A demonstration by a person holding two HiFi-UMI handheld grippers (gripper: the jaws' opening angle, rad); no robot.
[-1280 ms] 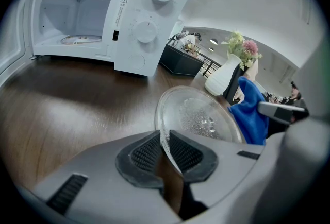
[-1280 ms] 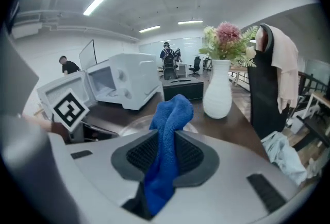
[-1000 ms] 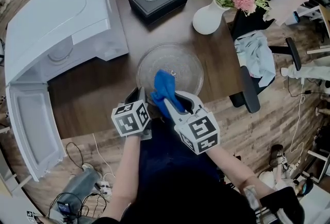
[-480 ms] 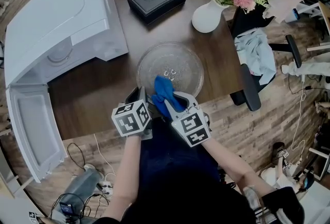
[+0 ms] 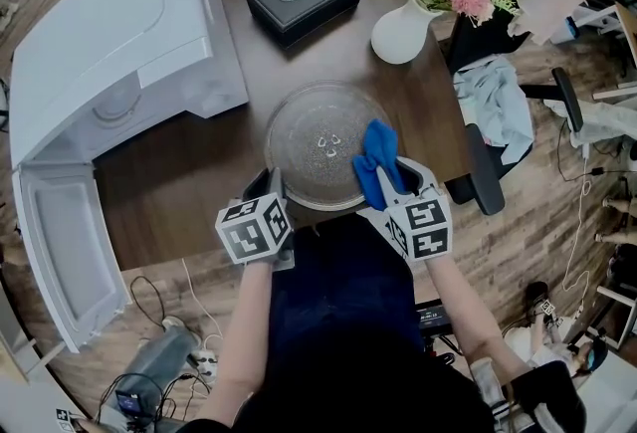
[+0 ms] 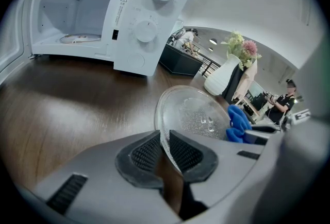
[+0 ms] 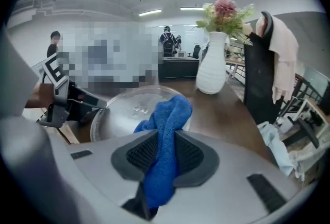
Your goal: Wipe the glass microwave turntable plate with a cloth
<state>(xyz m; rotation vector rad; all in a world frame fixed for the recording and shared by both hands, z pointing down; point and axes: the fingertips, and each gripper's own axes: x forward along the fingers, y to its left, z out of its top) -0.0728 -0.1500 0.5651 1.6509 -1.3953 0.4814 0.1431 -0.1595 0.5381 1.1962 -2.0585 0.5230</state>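
Head view, left part: white microwave (image 5: 119,33) on the brown table (image 5: 189,172), with open door.
Left gripper (image 6: 166,148): pinches the near rim of the glass plate (image 6: 193,112) between its ribbed pads, at the same spot as a second ago; holds the plate against sliding.
Glass plate: lies on the table at its front edge, between the two grippers and just beside the microwave corner.
Blue cloth (image 7: 165,133): squeezed in the right gripper (image 7: 166,158), with its free end on the right part of the plate.
Just changed: cloth and right gripper gone from the near middle of the plate over to its right rim.
Meaning for the task: wiping under way; probably one stroke across the near part done, far and left parts likely not yet covered.
Only in left gripper view: thin glass edge sitting between the pads, and the open microwave cavity behind.
Only in right gripper view: pads pressed on the cloth, a fold of it hanging below them; white vase (image 7: 211,71) with flowers beyond the plate.
Only in head view: whole plate at once, and the exact place of the cloth on it.
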